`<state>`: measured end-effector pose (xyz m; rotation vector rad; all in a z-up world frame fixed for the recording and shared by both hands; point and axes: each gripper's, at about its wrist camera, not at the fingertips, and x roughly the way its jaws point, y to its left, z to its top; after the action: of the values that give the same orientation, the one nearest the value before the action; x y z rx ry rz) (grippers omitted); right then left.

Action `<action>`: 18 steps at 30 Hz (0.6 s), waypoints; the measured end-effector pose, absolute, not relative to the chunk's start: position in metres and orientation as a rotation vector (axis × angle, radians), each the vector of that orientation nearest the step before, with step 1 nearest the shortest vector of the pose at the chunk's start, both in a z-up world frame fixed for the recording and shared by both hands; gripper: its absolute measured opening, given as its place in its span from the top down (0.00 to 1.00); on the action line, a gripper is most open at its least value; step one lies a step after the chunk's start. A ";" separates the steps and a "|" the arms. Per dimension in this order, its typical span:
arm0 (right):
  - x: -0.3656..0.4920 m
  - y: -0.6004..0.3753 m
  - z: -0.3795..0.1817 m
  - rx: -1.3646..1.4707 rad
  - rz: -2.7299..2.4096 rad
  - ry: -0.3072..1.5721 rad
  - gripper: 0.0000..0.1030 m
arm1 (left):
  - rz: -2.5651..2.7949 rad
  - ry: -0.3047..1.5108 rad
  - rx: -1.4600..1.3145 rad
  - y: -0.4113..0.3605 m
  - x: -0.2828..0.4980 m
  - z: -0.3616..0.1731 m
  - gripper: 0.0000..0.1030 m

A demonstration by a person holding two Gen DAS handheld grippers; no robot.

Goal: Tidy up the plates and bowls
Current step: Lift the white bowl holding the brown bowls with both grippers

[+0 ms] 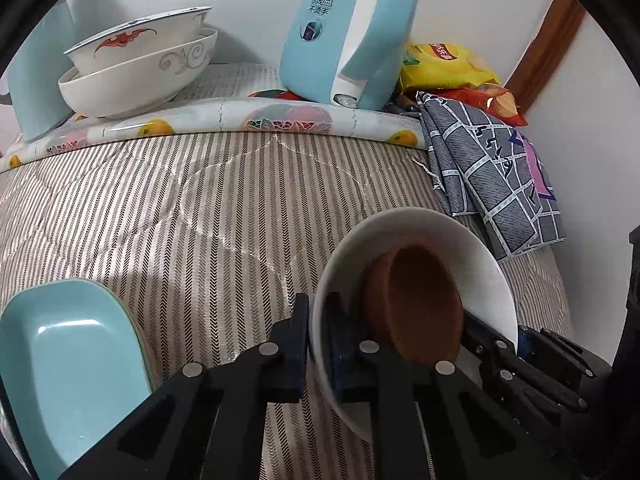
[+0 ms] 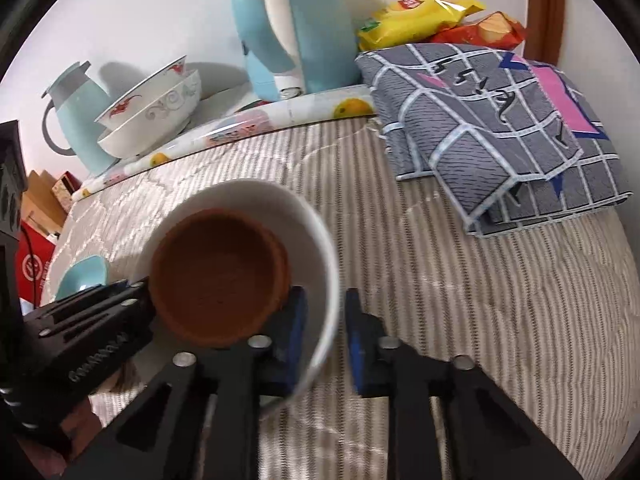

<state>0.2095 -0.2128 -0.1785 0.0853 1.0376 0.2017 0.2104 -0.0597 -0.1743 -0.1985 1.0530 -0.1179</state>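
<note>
Left wrist view: left tongs (image 1: 316,344) clamp the near rim of the white bowl (image 1: 472,248), one finger inside, one outside. Right tongs (image 2: 326,336) straddle the opposite rim with a gap showing outside the wall; grip uncertain. Brown bowl (image 2: 218,276) sits tilted inside the white bowl, above the striped tabletop (image 1: 200,208). Teal dish (image 1: 68,364) lies left of the white bowl; stacked patterned bowls (image 1: 140,60) well beyond it.
</note>
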 end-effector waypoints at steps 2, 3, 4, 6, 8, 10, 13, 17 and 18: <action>0.210 -0.212 -0.179 0.087 0.198 1.036 0.84 | -0.123 1.054 -0.210 -0.059 0.210 -0.175 0.91; 0.209 -0.213 -0.179 0.094 0.195 1.036 0.84 | -0.121 1.054 -0.209 -0.059 0.210 -0.175 0.91; 0.209 -0.213 -0.179 0.095 0.192 1.036 0.84 | -0.118 1.053 -0.204 -0.060 0.210 -0.175 0.91; 0.209 -0.213 -0.180 0.092 0.186 1.038 0.85 | -0.113 1.054 -0.197 -0.061 0.209 -0.174 0.91; 0.209 -0.214 -0.179 0.101 0.182 1.040 0.85 | -0.111 1.059 -0.197 -0.060 0.209 -0.174 0.91; 0.208 -0.214 -0.179 0.099 0.184 1.044 0.85 | -0.111 1.062 -0.189 -0.060 0.207 -0.174 0.91; 0.205 -0.214 -0.179 0.101 0.184 1.048 0.85 | -0.109 1.066 -0.192 -0.059 0.204 -0.174 0.91; 0.198 -0.215 -0.178 0.107 0.180 1.050 0.85 | -0.108 1.068 -0.185 -0.061 0.197 -0.174 0.92; 0.196 -0.216 -0.178 0.108 0.179 1.050 0.85 | -0.110 1.070 -0.183 -0.061 0.196 -0.174 0.92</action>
<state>0.1957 -0.2156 -0.1781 0.1077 1.0499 0.1789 0.1955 -0.0615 -0.1736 -0.1827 1.0700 -0.1099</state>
